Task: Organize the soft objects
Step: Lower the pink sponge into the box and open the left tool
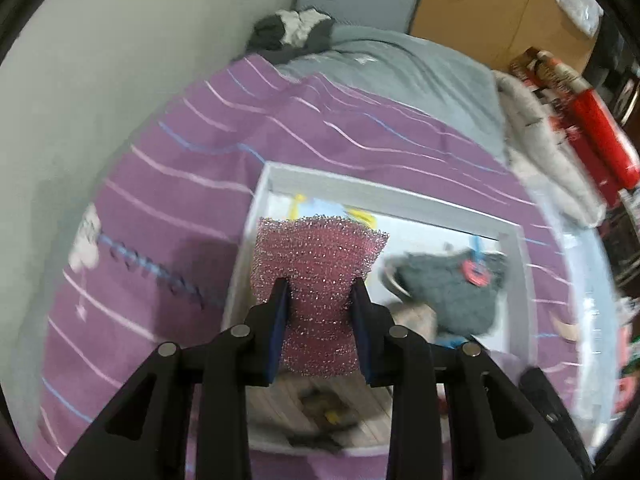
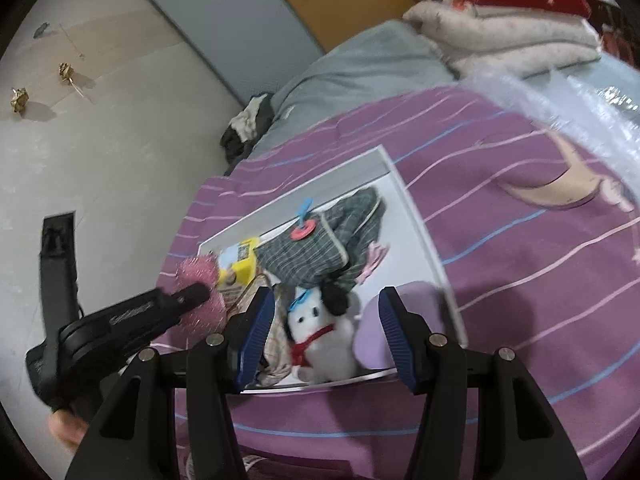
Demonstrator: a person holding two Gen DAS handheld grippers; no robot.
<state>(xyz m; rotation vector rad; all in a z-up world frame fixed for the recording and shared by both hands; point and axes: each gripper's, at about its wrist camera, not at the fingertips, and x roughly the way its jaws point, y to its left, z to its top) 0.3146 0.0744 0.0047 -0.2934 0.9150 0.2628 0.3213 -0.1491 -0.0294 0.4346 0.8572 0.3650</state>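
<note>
Left gripper [image 1: 320,320] is clamped on the pink mesh scrubber [image 1: 320,280]. Both blue-padded fingers [image 1: 280,320] press its lower half and pinch it to a waist; the upper half fans out past the fingertips. In the right wrist view the same scrubber [image 2: 200,292] sits at the tip of the left gripper [image 2: 188,300], over the near-left corner of the white box [image 2: 420,220].

Right gripper [image 2: 326,328] is spread wide, nothing between its fingers [image 2: 256,332]. It hangs over the near edge of the box. Directly between and just beyond the fingertips lies a white plush dog [image 2: 324,332] with black ears and a red scarf. Beyond it is a grey plaid cloth [image 2: 320,248] with a red ring [image 2: 302,230] on a blue clip. A yellow packet [image 2: 240,264] sits beyond the left finger, next to the scrubber. A beige patterned cloth [image 2: 276,344] lies behind the left finger, and a lilac soft item [image 2: 372,328] just inside the right finger.

Left wrist view is motion-blurred. The grey cloth [image 1: 452,292] is right of the fingers, inside the box [image 1: 380,192].

The box rests on a purple striped bedspread [image 2: 520,260]. Folded blankets [image 2: 512,32] are stacked far beyond the right finger.
</note>
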